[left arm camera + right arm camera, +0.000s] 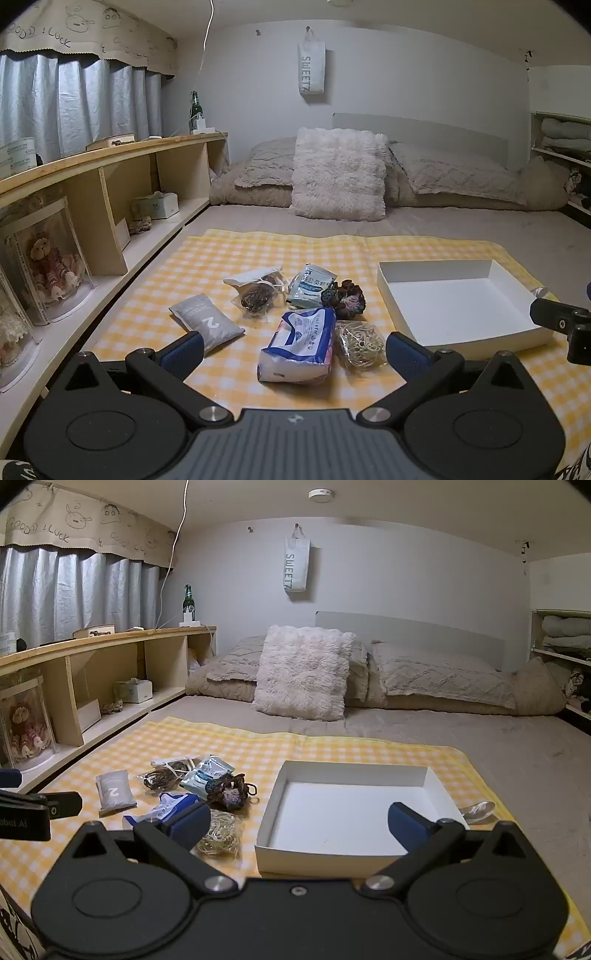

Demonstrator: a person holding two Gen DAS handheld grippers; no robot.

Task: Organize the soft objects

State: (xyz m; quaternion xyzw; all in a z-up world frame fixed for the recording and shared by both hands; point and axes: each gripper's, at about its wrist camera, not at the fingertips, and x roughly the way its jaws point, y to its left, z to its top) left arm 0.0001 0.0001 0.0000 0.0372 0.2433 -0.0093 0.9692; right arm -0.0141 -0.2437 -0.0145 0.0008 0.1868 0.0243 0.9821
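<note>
Several soft items lie on a yellow checked cloth (258,251): a grey pouch marked 2 (207,325), a blue-white tissue pack (299,345), a bag of beige cord (360,343), a dark crocheted piece (345,299), a teal sachet (312,286) and a bag of brown cord (258,291). An empty white box (458,299) stands to their right; it also shows in the right wrist view (354,812). My left gripper (295,349) is open, just before the tissue pack. My right gripper (299,821) is open, before the box's near left corner.
A wooden shelf unit (110,177) with boxed dolls runs along the left. Pillows (340,177) and a folded blanket lie at the bed's head. A spoon (480,810) lies right of the box. Shelves with linens stand at far right.
</note>
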